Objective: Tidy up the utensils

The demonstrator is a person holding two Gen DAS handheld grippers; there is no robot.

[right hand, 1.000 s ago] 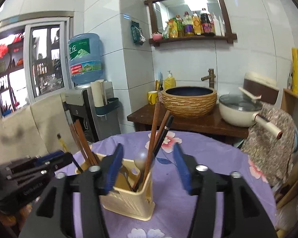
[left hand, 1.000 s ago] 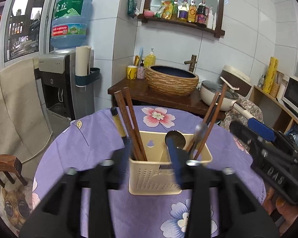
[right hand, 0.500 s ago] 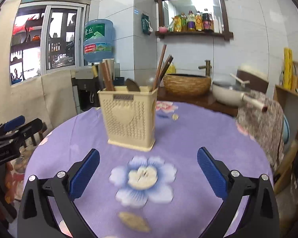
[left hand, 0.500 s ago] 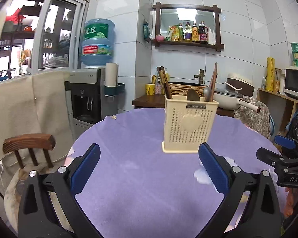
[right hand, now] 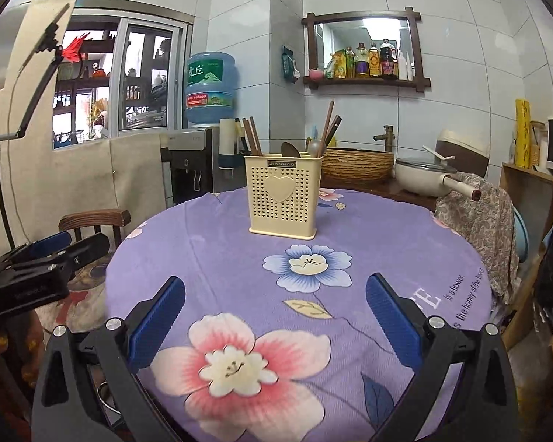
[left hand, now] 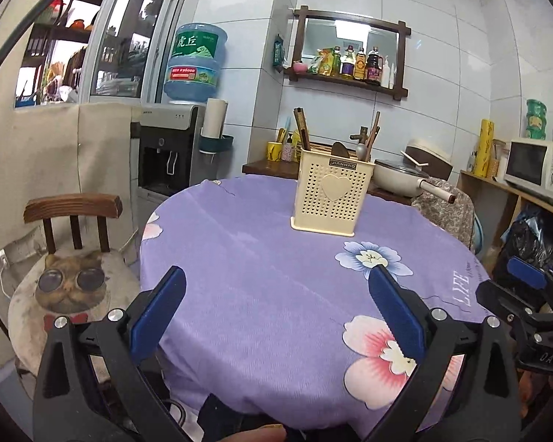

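Note:
A cream perforated utensil holder with a heart on its front stands upright on the round purple flowered table. It holds wooden chopsticks at its left, spoons and more chopsticks at its right. It also shows in the right wrist view. My left gripper is open and empty, well back from the holder near the table's front edge. My right gripper is open and empty, also back over the front edge.
A wooden chair with a cat cushion stands left of the table. A water dispenser and a side counter with a woven basin and a pot lie behind. Shelves with a microwave are on the right.
Both grippers have pulled back from the holder and opened wide; a second ago they were right above it. The holder now stands farther away with the utensils in it.

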